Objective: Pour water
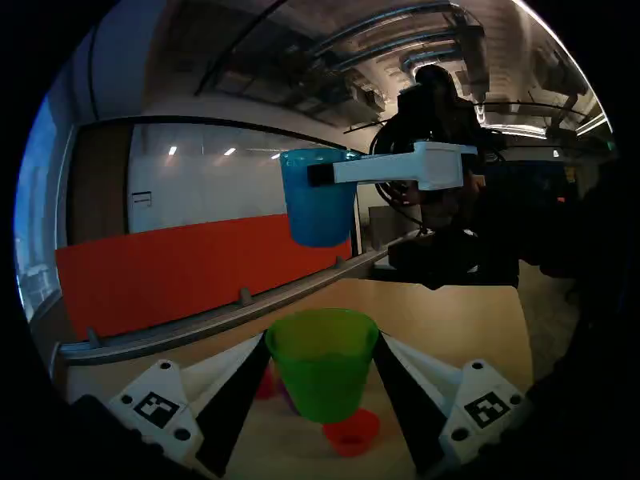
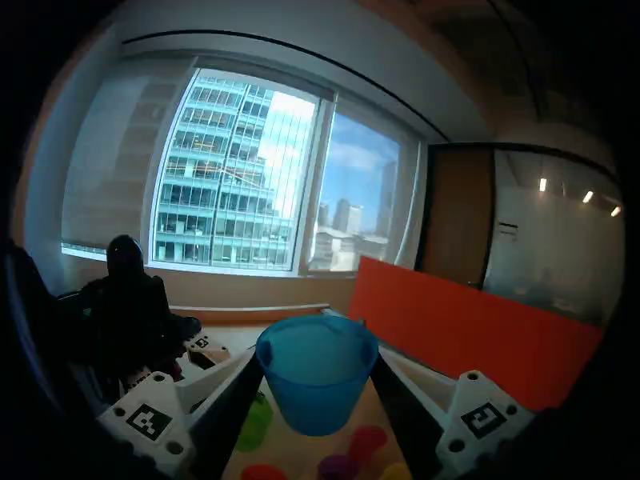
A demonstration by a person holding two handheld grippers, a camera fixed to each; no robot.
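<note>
My left gripper (image 1: 322, 364) is shut on a green translucent cup (image 1: 324, 384), held upright just above the wooden table (image 1: 448, 320). Farther off and higher, a blue cup (image 1: 316, 200) hangs upright, one white finger (image 1: 400, 168) of the right gripper lying across its side. In the right gripper view the right gripper (image 2: 318, 376) is shut on that blue cup (image 2: 318, 392), with the rim facing up. Below it to the left shows part of the green cup (image 2: 256, 422). I cannot see water in either cup.
Small coloured cups lie on the table: a red one (image 1: 352, 432), pink (image 2: 368, 440) and purple (image 2: 336, 466). An orange panel (image 1: 176, 272) and a metal rail (image 1: 240, 308) border the table's far side. A dark figure (image 1: 436, 104) stands behind the right gripper. Large windows (image 2: 240, 184) fill the wall.
</note>
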